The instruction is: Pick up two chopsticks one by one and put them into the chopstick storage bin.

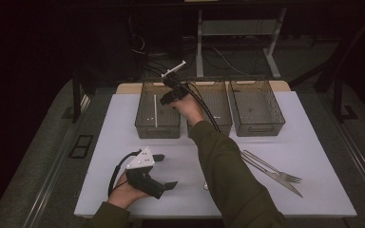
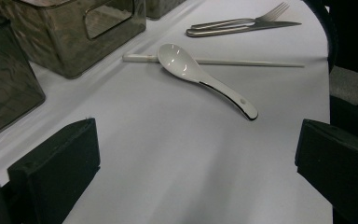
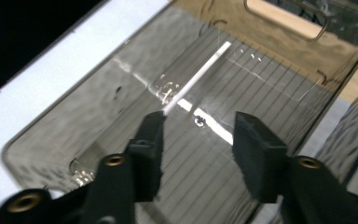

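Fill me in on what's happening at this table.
A person is sorting tableware into three bins at the far edge of the table. The right gripper hangs open over the left bin, where one white chopstick already lies on the bottom. The left gripper rests open near the front edge, pointed at a white spoon lying across a second chopstick. A fork and knife wait on the right side of the table.

Fork (image 1: 274, 169) and knife (image 1: 278, 179) lie side by side, touching, at the worktop's (image 1: 313, 142) right. White ceramic spoon (image 2: 200, 77) rests across a second chopstick (image 2: 242, 62). Right mesh bin (image 1: 256, 107) stands apart.
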The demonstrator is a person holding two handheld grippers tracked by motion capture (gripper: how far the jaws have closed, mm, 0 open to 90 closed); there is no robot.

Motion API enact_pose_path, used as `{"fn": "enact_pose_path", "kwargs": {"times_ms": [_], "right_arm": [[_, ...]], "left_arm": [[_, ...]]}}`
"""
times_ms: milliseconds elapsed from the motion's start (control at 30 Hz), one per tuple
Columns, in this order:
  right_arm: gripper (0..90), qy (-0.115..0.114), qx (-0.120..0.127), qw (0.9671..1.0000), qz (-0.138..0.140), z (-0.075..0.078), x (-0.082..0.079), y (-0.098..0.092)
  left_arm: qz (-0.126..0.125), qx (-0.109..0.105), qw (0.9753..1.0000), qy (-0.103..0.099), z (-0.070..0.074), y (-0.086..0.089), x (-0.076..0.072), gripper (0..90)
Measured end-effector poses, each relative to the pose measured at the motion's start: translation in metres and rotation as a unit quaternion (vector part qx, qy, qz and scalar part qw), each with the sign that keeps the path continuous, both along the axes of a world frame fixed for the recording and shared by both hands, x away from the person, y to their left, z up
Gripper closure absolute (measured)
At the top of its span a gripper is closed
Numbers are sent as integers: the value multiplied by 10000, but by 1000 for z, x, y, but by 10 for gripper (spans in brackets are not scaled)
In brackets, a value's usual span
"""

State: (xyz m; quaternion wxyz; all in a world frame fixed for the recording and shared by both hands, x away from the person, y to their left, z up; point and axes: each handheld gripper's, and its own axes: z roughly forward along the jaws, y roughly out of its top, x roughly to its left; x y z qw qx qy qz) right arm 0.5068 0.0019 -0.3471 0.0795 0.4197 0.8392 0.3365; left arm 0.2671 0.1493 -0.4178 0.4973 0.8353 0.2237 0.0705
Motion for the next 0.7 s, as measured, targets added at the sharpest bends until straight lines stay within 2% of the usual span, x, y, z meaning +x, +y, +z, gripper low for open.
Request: {"fn": "enact_pose_path", "kwargs": {"times_ms": [267,367,567,600,700], "right_arm": [[405,-217,285,9991,242,12,-20,-27],[378,-280,302,9987,300,15,-30,-37],[364,-445,347,9970,524,20,-53,-62],[361,-489,387,9965,564,22,-60,-71],[357,-521,438,9960,573,23,-66,-82]], "left_arm": [[-29,85,9999,-48,0,1,0,0],[-20,88,9999,-61,0,1,1,0],[-28,134,9999,-59,0,1,1,0],[-46,167,9998,-71,0,1,1,0],[-41,184,9998,-75,0,1,1,0]]}}
